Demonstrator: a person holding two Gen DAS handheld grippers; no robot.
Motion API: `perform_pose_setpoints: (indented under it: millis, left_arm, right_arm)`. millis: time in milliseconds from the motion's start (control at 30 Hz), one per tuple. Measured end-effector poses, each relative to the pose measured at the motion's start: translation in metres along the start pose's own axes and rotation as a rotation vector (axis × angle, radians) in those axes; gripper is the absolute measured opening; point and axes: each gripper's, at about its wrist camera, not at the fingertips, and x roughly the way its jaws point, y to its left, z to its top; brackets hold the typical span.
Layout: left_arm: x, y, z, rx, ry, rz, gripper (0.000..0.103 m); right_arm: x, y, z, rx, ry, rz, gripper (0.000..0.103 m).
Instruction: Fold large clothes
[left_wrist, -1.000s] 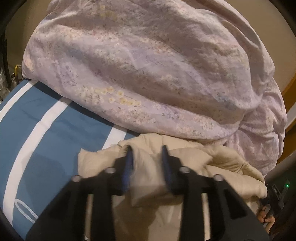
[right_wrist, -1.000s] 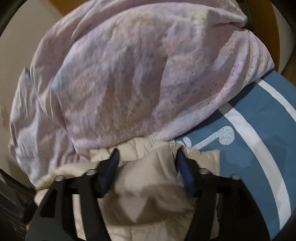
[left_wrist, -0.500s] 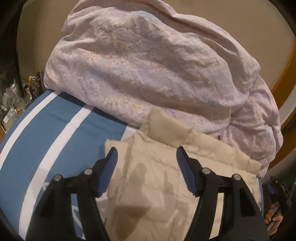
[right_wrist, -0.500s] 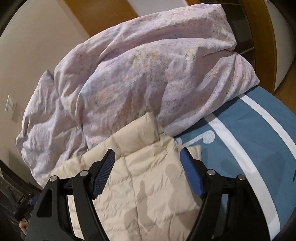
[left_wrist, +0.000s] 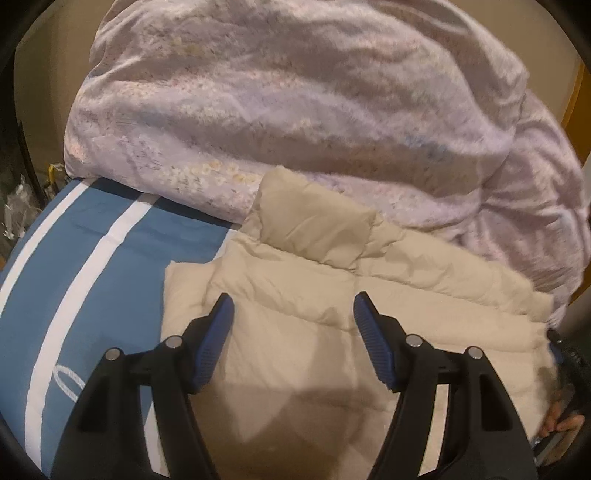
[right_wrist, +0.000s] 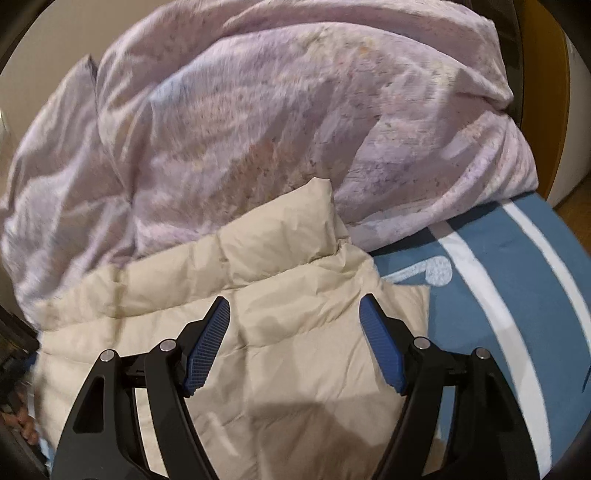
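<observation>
A cream quilted puffer jacket (left_wrist: 314, 295) lies spread flat on the blue bedsheet (left_wrist: 92, 266), its collar (left_wrist: 314, 229) pointing away against the duvet. It also shows in the right wrist view (right_wrist: 258, 295). My left gripper (left_wrist: 293, 314) is open and empty, hovering just above the jacket below the collar. My right gripper (right_wrist: 295, 317) is open and empty above the jacket near its right edge.
A big crumpled lilac floral duvet (left_wrist: 295, 110) fills the far side of the bed, and it also shows in the right wrist view (right_wrist: 277, 110). The sheet has white stripes (right_wrist: 480, 280). Clutter stands beyond the bed's left edge (left_wrist: 18, 199).
Both grippers let go of the bunched jacket, opened wide and pulled back. The jacket now lies spread flat with its collar showing.
</observation>
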Motion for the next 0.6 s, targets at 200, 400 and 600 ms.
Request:
perform_pose_setpoints:
  millis: [200, 400, 600]
  left_arm:
    - [0.025, 0.001, -0.007, 0.028, -0.012, 0.077, 0.071]
    - [0.041, 0.003, -0.013, 0.038, -0.031, 0.118, 0.080]
    - [0.052, -0.002, -0.017, 0.055, -0.027, 0.152, 0.086]
  right_arm:
    - [0.024, 0.000, -0.010, -0.048, 0.014, -0.080, 0.074]
    - [0.039, 0.007, -0.018, -0.088, 0.030, -0.138, 0.074]
    - [0.050, 0.011, -0.023, -0.111, 0.056, -0.170, 0.077]
